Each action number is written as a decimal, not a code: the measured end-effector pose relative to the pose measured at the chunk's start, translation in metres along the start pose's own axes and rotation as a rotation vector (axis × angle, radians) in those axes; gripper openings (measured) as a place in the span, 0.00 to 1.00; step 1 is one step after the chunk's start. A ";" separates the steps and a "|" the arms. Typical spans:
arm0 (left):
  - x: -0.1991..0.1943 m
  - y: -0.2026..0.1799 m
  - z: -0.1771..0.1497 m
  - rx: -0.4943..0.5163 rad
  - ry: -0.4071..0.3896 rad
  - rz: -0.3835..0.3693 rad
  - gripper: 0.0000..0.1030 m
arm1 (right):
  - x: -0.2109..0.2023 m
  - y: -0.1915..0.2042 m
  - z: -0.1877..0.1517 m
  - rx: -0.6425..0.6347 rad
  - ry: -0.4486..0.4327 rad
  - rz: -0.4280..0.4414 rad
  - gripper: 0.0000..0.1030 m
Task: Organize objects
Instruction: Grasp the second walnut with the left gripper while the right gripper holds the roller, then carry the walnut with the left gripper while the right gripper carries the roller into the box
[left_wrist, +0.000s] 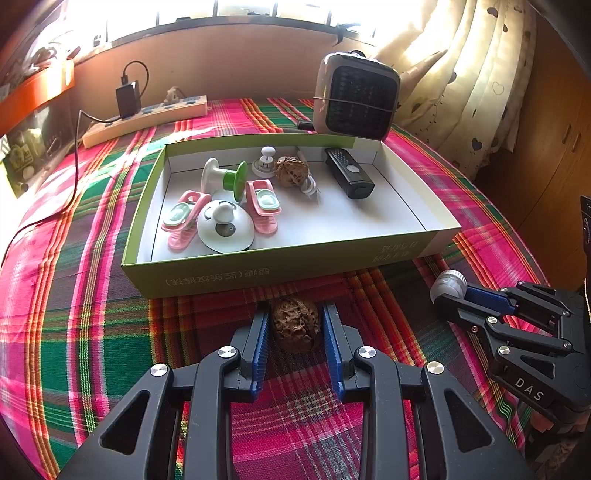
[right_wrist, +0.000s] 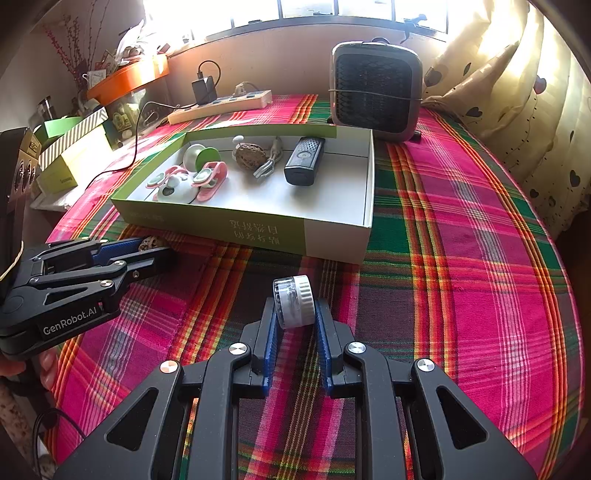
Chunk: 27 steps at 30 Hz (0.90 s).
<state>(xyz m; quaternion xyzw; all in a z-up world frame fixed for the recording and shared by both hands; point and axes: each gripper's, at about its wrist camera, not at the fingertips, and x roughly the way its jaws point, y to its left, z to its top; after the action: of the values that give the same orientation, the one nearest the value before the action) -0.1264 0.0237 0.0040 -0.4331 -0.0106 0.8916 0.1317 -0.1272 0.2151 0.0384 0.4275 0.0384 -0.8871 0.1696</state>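
A brown wrinkled walnut (left_wrist: 295, 326) lies on the plaid cloth just in front of the green box (left_wrist: 280, 254). My left gripper (left_wrist: 295, 314) is shut on it, blue pads (left_wrist: 260, 343) pressing both its sides; from the right wrist view it (right_wrist: 155, 247) sits low at the left. My right gripper (right_wrist: 294, 306) is shut on a small clear jar with a white cap (right_wrist: 294, 301), held just above the cloth. The box holds a second walnut (left_wrist: 291, 170), a black device (left_wrist: 349, 172), pink clips (left_wrist: 262, 201), a white dome (left_wrist: 225, 230) and a green-and-white spool (left_wrist: 225, 177).
A grey fan heater (left_wrist: 356, 98) stands behind the box. A power strip (left_wrist: 147, 114) with a black charger lies at the back left, its cable trailing down the left side. Curtains (right_wrist: 517, 92) hang at the right. Boxes (right_wrist: 74, 158) crowd the left edge.
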 end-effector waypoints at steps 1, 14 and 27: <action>0.000 0.000 0.000 -0.001 0.000 -0.001 0.25 | 0.000 0.000 0.000 0.000 0.000 0.000 0.19; -0.001 -0.001 -0.001 0.000 0.002 -0.009 0.25 | 0.000 0.002 -0.001 -0.008 -0.002 0.001 0.19; -0.017 -0.005 0.003 0.016 -0.032 -0.019 0.25 | -0.013 0.007 0.002 -0.021 -0.039 0.013 0.19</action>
<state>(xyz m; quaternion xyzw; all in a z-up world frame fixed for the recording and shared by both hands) -0.1178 0.0245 0.0192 -0.4176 -0.0097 0.8971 0.1437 -0.1189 0.2120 0.0502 0.4084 0.0414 -0.8938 0.1804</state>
